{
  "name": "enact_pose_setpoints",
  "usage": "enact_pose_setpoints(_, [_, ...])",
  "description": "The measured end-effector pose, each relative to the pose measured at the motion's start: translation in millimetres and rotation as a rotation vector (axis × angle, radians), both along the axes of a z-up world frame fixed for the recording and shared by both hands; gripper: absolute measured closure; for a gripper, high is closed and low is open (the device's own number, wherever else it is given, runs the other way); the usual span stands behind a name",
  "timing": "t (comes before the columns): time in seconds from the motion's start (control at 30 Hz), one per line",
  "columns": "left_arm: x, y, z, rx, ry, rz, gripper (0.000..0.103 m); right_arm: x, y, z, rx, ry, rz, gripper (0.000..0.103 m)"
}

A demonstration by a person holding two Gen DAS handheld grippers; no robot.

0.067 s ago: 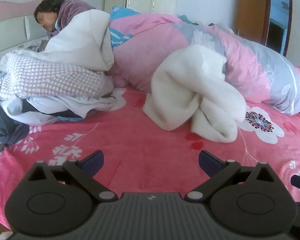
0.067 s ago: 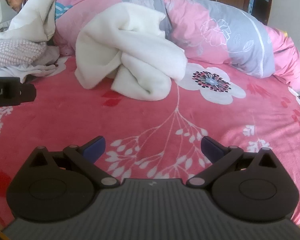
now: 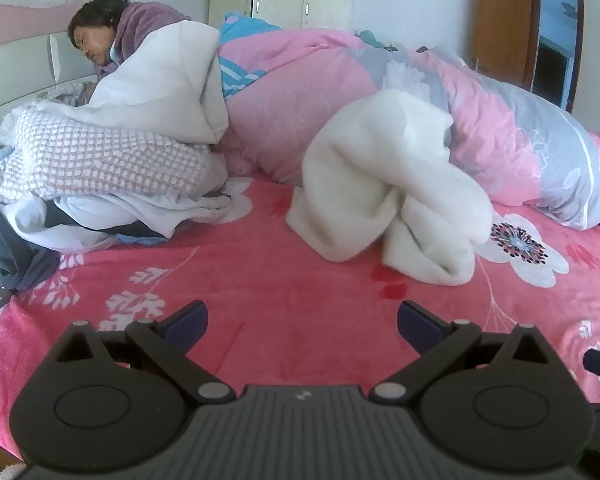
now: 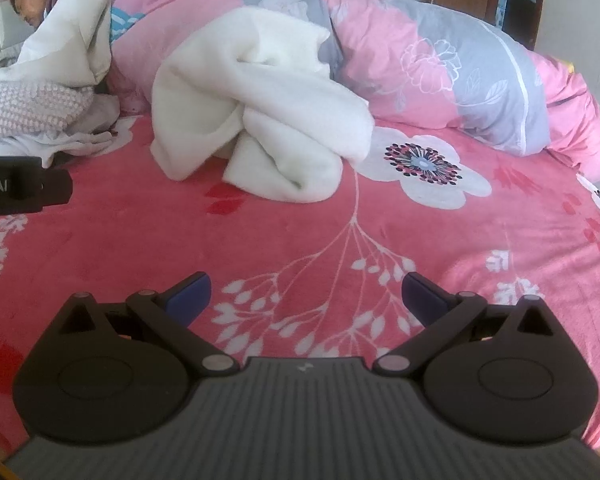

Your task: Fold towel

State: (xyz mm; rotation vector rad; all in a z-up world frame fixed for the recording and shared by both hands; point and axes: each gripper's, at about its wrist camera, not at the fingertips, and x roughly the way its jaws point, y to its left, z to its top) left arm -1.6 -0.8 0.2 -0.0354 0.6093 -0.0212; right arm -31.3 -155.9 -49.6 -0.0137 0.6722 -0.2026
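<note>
Looking down both of my grippers, I see the white towel [image 3: 388,200] in a soft, bunched heap on the pink flowered bed sheet [image 3: 300,288]. It sits toward the far side of the bed, and its back leans on the pink and grey quilt [image 3: 520,152]. It is not folded now: it is rolled and twisted, with no flat layers and no straight edges lined up. So the whole fold is what is left, as far as I can tell: spread it flat, then bring edge to edge.

My left gripper [image 3: 302,322] has its 2 fingers spread wide with nothing between them, and it hangs over the near side of the bed, well apart from the towel. My right gripper [image 4: 306,294] is the same: 2 fingers spread wide, holding nothing, over the white branch print.

A person [image 3: 100,36] lies at the far left corner under white covers.

For writing, I can read only part of a word, "ot.AI", on the black body at the left edge of the right view [image 4: 4,186].
</note>
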Motion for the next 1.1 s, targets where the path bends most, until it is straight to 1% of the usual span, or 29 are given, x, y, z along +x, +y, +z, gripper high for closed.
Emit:
enact_pose_setpoints(0.17, [-3,-1,0,0.005,-0.005,0.002,0.002,-4,-3,-6,0.004,-0.009,-0.002,0.001])
enact_pose_setpoints(0.3, [-5,-2,1,0.009,-0.008,0.003,0.002,-11,-6,6,0.014,-0.049,-0.022,0.001])
enact_pose_setpoints(0.43, [-7,-4,1,0.013,-0.012,0.004,0.000,-13,-10,16,0.024,-0.059,-0.028,0.001])
enact_pose_setpoints(0.6, [-10,-5,2,0.009,-0.025,0.003,0.000,-11,-10,16,0.049,-0.056,-0.029,0.001])
enact_pose_setpoints(0.77, [-8,-8,3,0.014,-0.022,-0.002,0.000,-1,-6,20,0.053,-0.055,-0.034,0.001])
enact_pose_setpoints(0.83, [-7,-9,3,0.013,-0.018,-0.002,0.000,-10,-11,20,0.059,-0.062,-0.035,0.001])
enact_pose_setpoints(1.1, [-2,-11,2,0.020,-0.010,-0.001,0.000,-4,-13,18,0.072,-0.062,-0.046,0.001])
